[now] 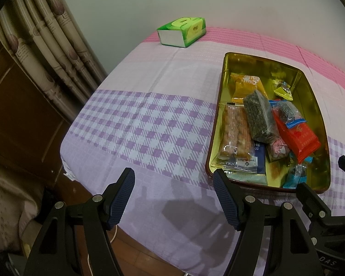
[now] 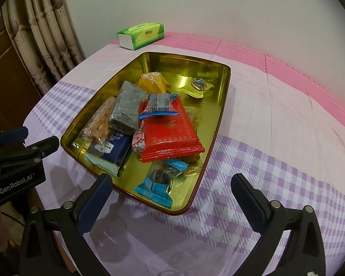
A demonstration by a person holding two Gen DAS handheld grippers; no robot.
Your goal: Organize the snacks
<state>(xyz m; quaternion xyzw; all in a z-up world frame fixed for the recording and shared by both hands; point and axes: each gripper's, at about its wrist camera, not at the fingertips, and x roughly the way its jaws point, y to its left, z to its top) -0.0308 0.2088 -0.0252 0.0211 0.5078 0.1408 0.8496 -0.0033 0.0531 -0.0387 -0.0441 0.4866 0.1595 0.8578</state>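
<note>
Both grippers, left gripper (image 1: 173, 197) and right gripper (image 2: 170, 203), hovered with fingers spread and empty at the near end of the gold rectangular metal tin (image 2: 149, 62) of wrapped snacks, its long axis running away, nearer the right.

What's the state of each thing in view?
left gripper: jaws open, empty
right gripper: jaws open, empty
tin: lid off, upright on the cloth, holds the snacks
snacks: wrapped, piled in the tin
tissue pack: lying flat beyond the tin
</note>
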